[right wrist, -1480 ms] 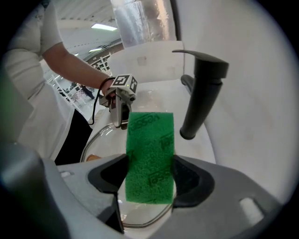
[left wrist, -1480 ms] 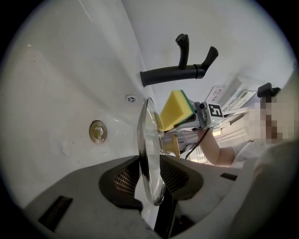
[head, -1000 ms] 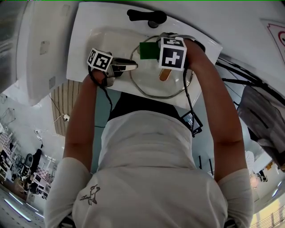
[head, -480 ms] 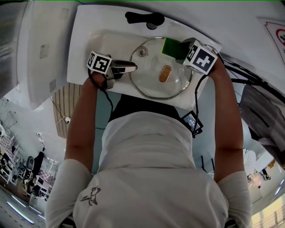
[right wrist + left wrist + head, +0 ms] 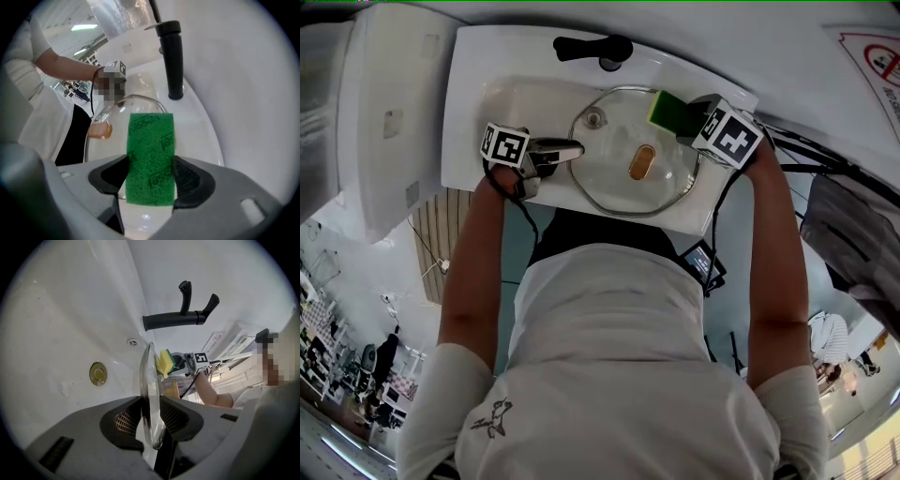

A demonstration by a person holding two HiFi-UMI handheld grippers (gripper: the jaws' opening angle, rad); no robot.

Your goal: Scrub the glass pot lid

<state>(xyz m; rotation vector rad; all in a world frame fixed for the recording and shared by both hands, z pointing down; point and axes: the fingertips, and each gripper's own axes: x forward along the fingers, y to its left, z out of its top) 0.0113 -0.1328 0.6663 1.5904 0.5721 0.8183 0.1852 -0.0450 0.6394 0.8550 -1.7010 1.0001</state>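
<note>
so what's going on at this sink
A person is scrubbing a glass lid over a white sink, with a claw in each hand. The left claw is clamped on the lid's rim, holding it over the basin. The right claw grips a green sponge at the lid's far edge, near the black tap.

Head view: sink (image 5: 469,94) front edge was hidden under the person's torso (image 5: 609,328) | red-rimmed sign (image 5: 877,56) cut off by right picture edge, print too small to read | right gripper view: sponge (image 5: 151,154) covered part of glass lid (image 5: 119,112)
</note>
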